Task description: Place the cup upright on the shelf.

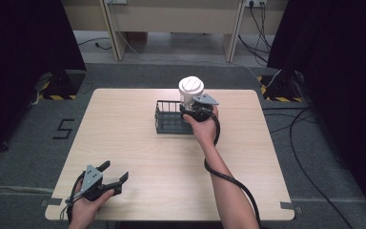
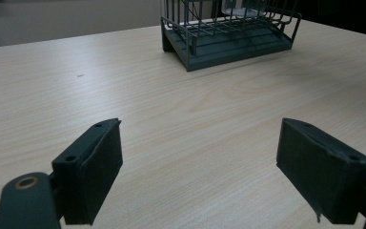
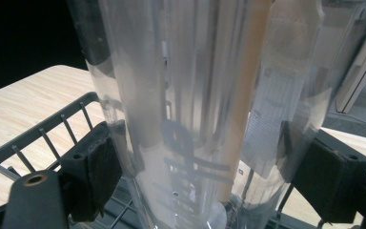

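A clear plastic cup [image 1: 190,90] with a white lid stands upright at the right end of a dark wire basket [image 1: 168,125], at the table's far middle. My right gripper [image 1: 189,109] is shut on the cup, one pad on each side of its wall. In the right gripper view the cup [image 3: 195,119] rises between the pads [image 3: 97,167], and its lower end is down inside the basket [image 3: 33,143]; I cannot tell whether it touches the basket's floor. My left gripper [image 1: 116,170] is open near the table's front left corner, nothing between its jaws [image 2: 200,162].
The light wooden table [image 1: 138,157] carries just the basket [image 2: 228,45] and cup. The right gripper's black cable trails along the forearm [image 1: 219,176]. Dark curtains, floor cables and a desk frame surround the table.
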### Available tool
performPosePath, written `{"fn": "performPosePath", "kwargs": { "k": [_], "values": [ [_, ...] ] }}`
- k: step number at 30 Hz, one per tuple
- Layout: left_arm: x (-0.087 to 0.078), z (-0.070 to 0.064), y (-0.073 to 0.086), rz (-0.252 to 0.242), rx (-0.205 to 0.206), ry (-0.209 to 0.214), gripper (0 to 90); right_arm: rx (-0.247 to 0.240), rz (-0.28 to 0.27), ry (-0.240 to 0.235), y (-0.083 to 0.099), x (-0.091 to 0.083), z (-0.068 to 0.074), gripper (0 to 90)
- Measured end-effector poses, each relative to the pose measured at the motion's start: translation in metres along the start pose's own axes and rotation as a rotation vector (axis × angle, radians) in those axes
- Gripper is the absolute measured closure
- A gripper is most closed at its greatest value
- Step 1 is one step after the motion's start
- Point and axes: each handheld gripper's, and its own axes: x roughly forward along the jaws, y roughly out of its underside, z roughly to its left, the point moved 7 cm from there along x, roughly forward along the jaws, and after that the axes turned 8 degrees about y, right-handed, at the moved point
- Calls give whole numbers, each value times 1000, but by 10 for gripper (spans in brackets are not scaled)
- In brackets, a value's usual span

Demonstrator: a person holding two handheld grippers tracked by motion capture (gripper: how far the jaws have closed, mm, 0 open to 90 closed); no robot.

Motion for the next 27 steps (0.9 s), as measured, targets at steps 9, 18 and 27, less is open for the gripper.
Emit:
{"fn": "performPosePath", "kwargs": {
  "k": [9, 18, 27],
  "values": [
    [0, 0, 0, 0, -7, 4, 151, -11, 30, -2, 7, 6, 5, 184],
    [0, 0, 0, 0, -8, 5, 151, -11, 38, -5, 9, 8, 7, 183],
    [0, -1, 0, -1, -7, 4, 151, 3, 47, -2, 10, 7, 6, 178]
  ]
}}
